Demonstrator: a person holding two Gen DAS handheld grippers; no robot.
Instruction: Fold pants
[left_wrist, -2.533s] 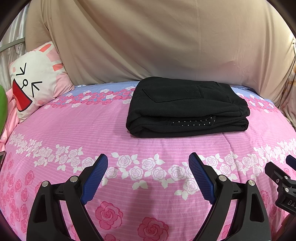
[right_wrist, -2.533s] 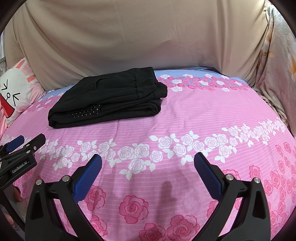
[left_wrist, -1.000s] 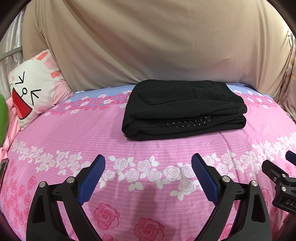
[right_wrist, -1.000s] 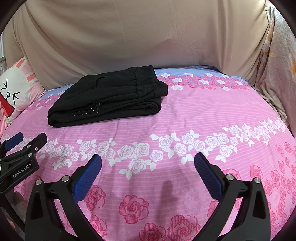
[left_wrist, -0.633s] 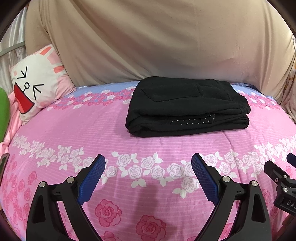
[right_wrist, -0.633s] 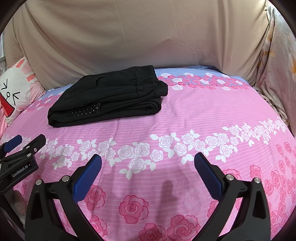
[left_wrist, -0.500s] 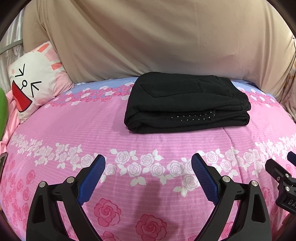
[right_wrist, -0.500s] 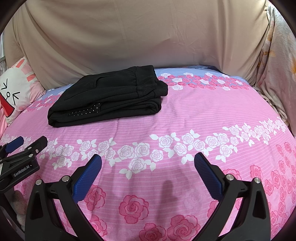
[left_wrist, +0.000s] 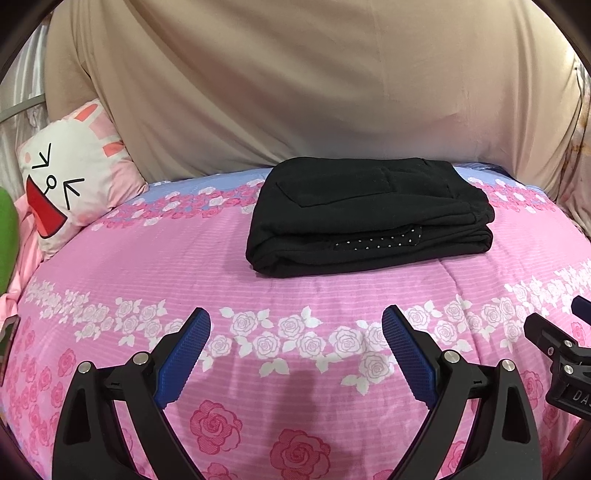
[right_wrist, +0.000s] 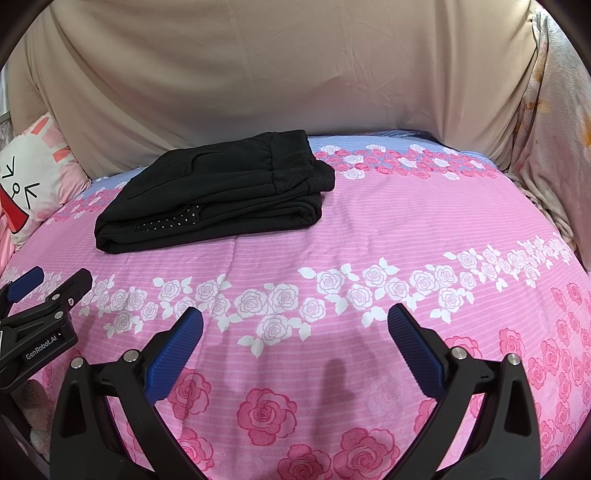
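While the black pants (left_wrist: 369, 214) lie folded in a flat stack near the bed's far edge, on the pink rose-print bedspread (left_wrist: 147, 258), the left gripper (left_wrist: 295, 325) and right gripper (right_wrist: 295, 321) hover over the near edge, well apart from them, both spread wide and holding nothing. A bunny-face pillow (left_wrist: 70, 177) rests at the far left corner.

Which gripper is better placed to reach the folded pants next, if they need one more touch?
Probably the left gripper: the pants lie almost straight ahead of its open jaws. From the right gripper, also open, the pants sit off to the left. Neither touches them.
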